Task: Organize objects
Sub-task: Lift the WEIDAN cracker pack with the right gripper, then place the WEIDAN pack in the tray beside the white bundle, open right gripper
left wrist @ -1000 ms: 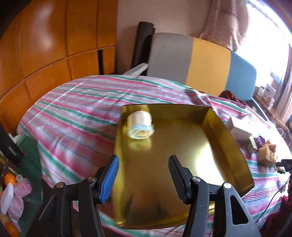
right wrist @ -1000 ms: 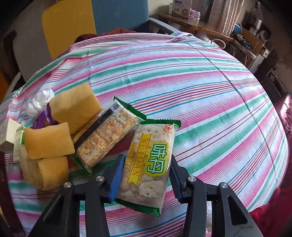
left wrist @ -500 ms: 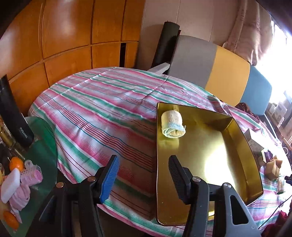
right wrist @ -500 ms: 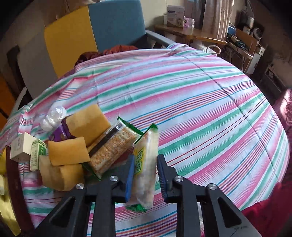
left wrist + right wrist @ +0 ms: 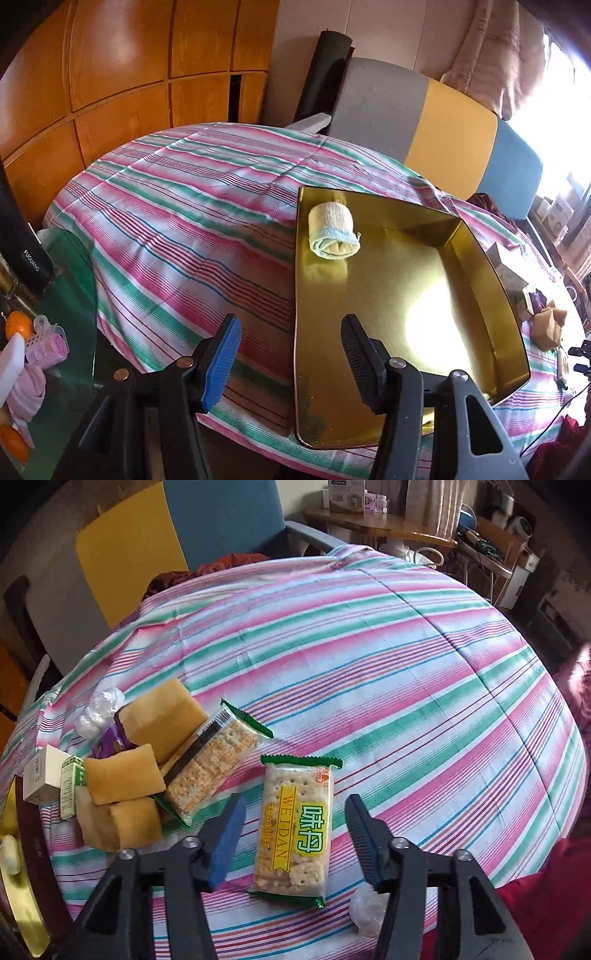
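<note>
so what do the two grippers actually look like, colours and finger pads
Both match: the left gripper and right gripper have black angular plastic bodies with triangular cutouts and silver round bolt heads. Each carries one blue ribbed pad on its left finger and one black ribbed pad opposite. No cables or sleeves show.

left gripper (image 5: pixel 290 360) | black frame | silver screws | fingers (image 5: pixel 221 363): one blue, one black

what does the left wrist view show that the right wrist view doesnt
Only the left wrist view shows the inside of the gold tray with a rolled cloth in its far corner. Only the right wrist view shows the WEIDAN cracker pack lying flat between the open jaws of the right gripper, beside a second cracker pack. Both show the striped tablecloth and yellow sponges.
</note>
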Tool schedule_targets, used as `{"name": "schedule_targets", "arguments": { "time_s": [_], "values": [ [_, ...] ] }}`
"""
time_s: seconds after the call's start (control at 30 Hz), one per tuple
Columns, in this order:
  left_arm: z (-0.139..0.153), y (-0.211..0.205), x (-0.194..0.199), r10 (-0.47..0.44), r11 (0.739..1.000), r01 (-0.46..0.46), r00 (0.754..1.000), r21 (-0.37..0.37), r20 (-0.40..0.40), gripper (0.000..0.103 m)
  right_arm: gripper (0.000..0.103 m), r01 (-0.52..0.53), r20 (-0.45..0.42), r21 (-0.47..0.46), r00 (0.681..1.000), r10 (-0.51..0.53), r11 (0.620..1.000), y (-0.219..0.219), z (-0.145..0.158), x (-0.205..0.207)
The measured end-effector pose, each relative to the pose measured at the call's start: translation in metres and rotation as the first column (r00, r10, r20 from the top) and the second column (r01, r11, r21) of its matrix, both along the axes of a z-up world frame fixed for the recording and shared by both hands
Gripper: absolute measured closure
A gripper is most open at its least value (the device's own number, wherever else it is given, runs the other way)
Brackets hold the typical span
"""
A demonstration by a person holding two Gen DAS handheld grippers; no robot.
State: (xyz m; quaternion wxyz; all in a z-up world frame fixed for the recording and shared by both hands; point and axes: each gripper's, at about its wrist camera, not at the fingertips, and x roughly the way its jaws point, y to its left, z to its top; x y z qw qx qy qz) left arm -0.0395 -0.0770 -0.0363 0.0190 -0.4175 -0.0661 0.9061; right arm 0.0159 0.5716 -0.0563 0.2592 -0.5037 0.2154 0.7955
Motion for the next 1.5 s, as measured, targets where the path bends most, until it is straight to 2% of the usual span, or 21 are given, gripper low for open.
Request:
{"name": "schedule_targets", "arguments": {
  "time_s": [0.03,0.2,0.23,0.3,0.43,0.5,0.57,0.63,0.7,0.8,0.9,1.0,1.1,1.17,1.23,1.3,1.43,1.5],
  "values": [
    [0.000,0.000,0.000,0.000,1.000,0.000,1.000,-0.002,0.001,0.046,0.035,-0.003,0.003,-0.017,1.000,0.003,1.000,0.001,-0.005,-0.001],
    [-0.001,0.002,0.000,-0.004,1.000,0.004,1.000,-0.002,0.008,0.046,0.038,-0.058,0.080,-0.001,0.995,0.058,0.998,-0.006,-0.032,-0.017],
    [-0.001,0.001,0.000,-0.005,1.000,0.005,1.000,-0.001,0.008,0.046,0.051,-0.079,0.124,0.033,0.990,0.074,0.996,-0.009,-0.039,-0.021],
    [0.001,0.001,0.001,-0.006,1.000,0.006,1.000,0.001,0.003,0.046,0.055,-0.113,0.146,0.097,0.984,0.098,0.989,-0.017,-0.039,-0.025],
    [0.007,-0.002,0.001,-0.017,1.000,0.017,1.000,-0.015,-0.010,0.046,0.055,-0.123,0.069,0.156,0.991,0.113,0.980,-0.032,-0.013,-0.018],
    [0.010,-0.005,0.003,-0.023,0.999,0.022,1.000,-0.042,-0.019,0.046,0.055,-0.130,-0.001,0.195,0.991,0.133,0.972,-0.045,0.012,-0.013],
    [0.012,-0.010,0.004,-0.018,0.998,0.017,1.000,-0.061,-0.022,0.046,0.055,-0.158,-0.092,0.195,0.980,0.178,0.968,-0.063,0.042,-0.011],
    [0.013,-0.017,0.006,-0.010,0.998,0.008,1.000,-0.064,-0.021,0.046,0.055,-0.224,-0.171,0.185,0.951,0.256,0.957,-0.089,0.070,-0.019],
    [0.014,-0.022,0.006,-0.008,0.998,0.006,1.000,-0.068,-0.021,0.046,0.055,-0.315,-0.207,0.184,0.914,0.350,0.931,-0.125,0.088,-0.033],
    [0.014,-0.029,0.006,-0.005,0.998,0.003,1.000,-0.066,-0.020,0.046,0.055,-0.484,-0.220,0.148,0.834,0.505,0.863,-0.196,0.094,-0.062],
    [0.013,-0.032,0.005,-0.006,0.998,0.005,1.000,-0.063,-0.022,0.046,0.055,-0.640,-0.212,0.054,0.743,0.635,0.767,-0.278,0.075,-0.096],
    [0.009,-0.037,0.004,0.003,0.999,-0.004,1.000,-0.050,-0.015,0.046,0.055,-0.753,-0.167,-0.020,0.651,0.741,0.657,-0.361,0.047,-0.124],
    [0.003,-0.043,0.001,0.018,1.000,-0.018,1.000,-0.025,0.004,0.046,0.055,-0.811,-0.107,-0.076,0.585,0.804,0.580,-0.431,0.016,-0.142],
    [0.000,-0.049,-0.002,0.029,1.000,-0.029,0.999,-0.007,0.016,0.046,0.055,-0.824,-0.072,-0.110,0.564,0.823,0.555,-0.466,-0.003,-0.153],
    [-0.003,-0.053,-0.004,0.036,0.999,-0.036,0.999,0.003,0.023,0.046,0.055,-0.827,-0.048,-0.135,0.555,0.830,0.545,-0.492,-0.017,-0.162],
    [-0.006,-0.055,-0.004,0.039,0.999,-0.039,0.999,0.016,0.031,0.046,0.055,-0.821,-0.025,-0.153,0.559,0.829,0.550,-0.512,-0.027,-0.171],
    [-0.009,-0.058,-0.005,0.040,0.999,-0.041,0.998,0.027,0.042,0.046,0.053,-0.780,-0.054,-0.225,0.608,0.792,0.584,-0.530,-0.041,-0.185],
    [-0.011,-0.058,-0.005,0.041,0.999,-0.042,0.998,0.028,0.044,0.046,0.052,-0.772,-0.103,-0.275,0.616,0.781,0.573,-0.533,-0.044,-0.186]
  ]
}}
